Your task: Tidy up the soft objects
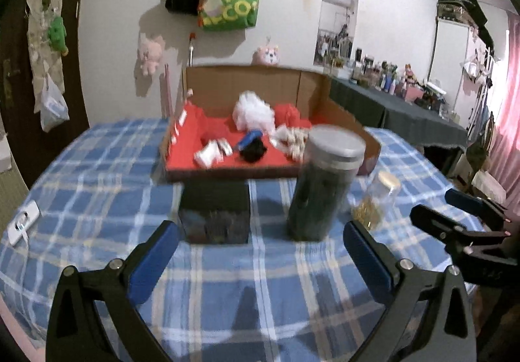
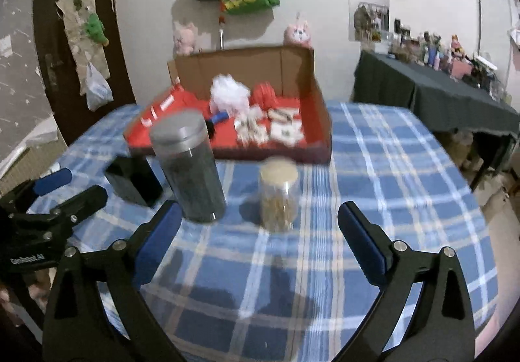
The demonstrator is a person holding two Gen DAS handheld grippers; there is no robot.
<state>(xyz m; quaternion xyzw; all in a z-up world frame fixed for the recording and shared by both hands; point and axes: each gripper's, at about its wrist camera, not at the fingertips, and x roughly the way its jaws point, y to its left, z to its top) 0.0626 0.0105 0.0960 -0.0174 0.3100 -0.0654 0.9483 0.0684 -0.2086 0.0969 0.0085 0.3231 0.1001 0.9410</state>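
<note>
A cardboard box (image 1: 227,82) (image 2: 247,64) with a red lining stands at the far side of the table. In it lie a white fluffy pouf (image 1: 255,111) (image 2: 229,92), a red pouf (image 1: 287,113) (image 2: 265,93), a black soft item (image 1: 253,150) and several small white pieces (image 1: 211,154) (image 2: 282,131). My left gripper (image 1: 261,251) is open and empty over the tablecloth, short of a black box (image 1: 214,212) (image 2: 135,180). My right gripper (image 2: 260,232) is open and empty, just behind a small clear jar (image 2: 279,196). It also shows in the left wrist view (image 1: 455,212).
A tall dark jar (image 1: 325,183) (image 2: 191,167) with a grey lid stands beside the black box. The small jar also shows in the left wrist view (image 1: 377,202). A blue plaid cloth (image 1: 260,297) (image 2: 390,167) covers the table. Bags hang on the wall (image 1: 230,1). A dark side table (image 2: 438,95) stands right.
</note>
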